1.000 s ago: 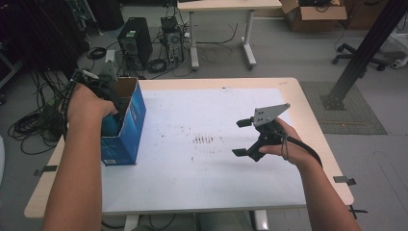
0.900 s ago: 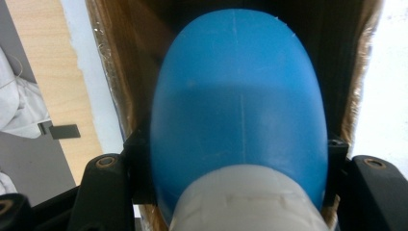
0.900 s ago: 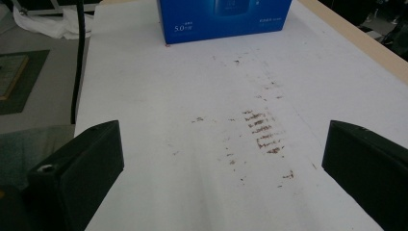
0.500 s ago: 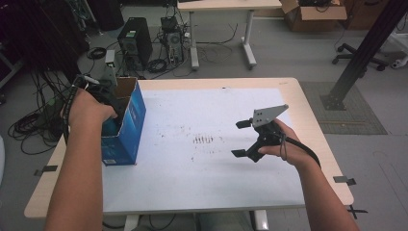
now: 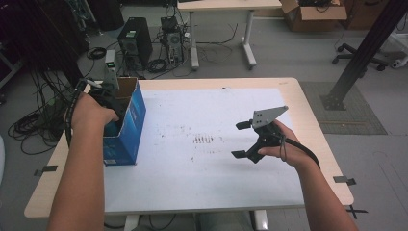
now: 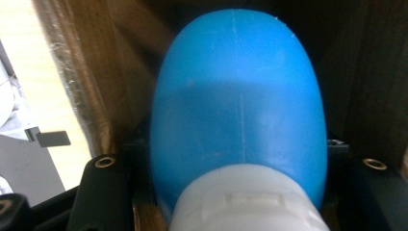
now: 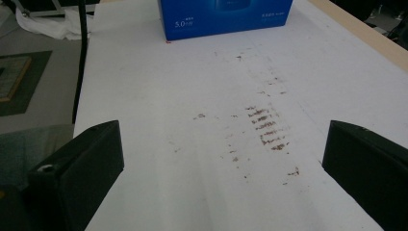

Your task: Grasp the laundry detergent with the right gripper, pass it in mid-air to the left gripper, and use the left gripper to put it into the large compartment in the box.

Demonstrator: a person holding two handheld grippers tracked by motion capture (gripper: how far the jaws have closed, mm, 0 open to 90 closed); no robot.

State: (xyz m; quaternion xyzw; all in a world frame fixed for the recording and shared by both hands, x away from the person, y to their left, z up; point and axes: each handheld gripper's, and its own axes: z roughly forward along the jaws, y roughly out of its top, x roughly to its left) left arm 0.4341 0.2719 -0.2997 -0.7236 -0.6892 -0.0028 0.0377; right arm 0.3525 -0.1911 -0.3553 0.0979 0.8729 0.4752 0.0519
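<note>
Down inside the open blue cardboard box at the left edge of the white surface, the left tongs have barely shifted, clamped on a smooth blue egg-shaped plastic bottle with a white cap. I judge lifting out comes next. The right tongs hover wide, empty.

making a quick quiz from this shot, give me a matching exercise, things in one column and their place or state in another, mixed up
Things:
1. left gripper
2. right gripper
3. blue bottle
4. blue box

Place or state:
A. stands at the table's left edge, top open
B. open, nothing between its fingers, held over the white sheet
C. down inside the box, shut on the bottle
D. white cap toward the camera, inside the box

Pairs: 1-C, 2-B, 3-D, 4-A
</note>
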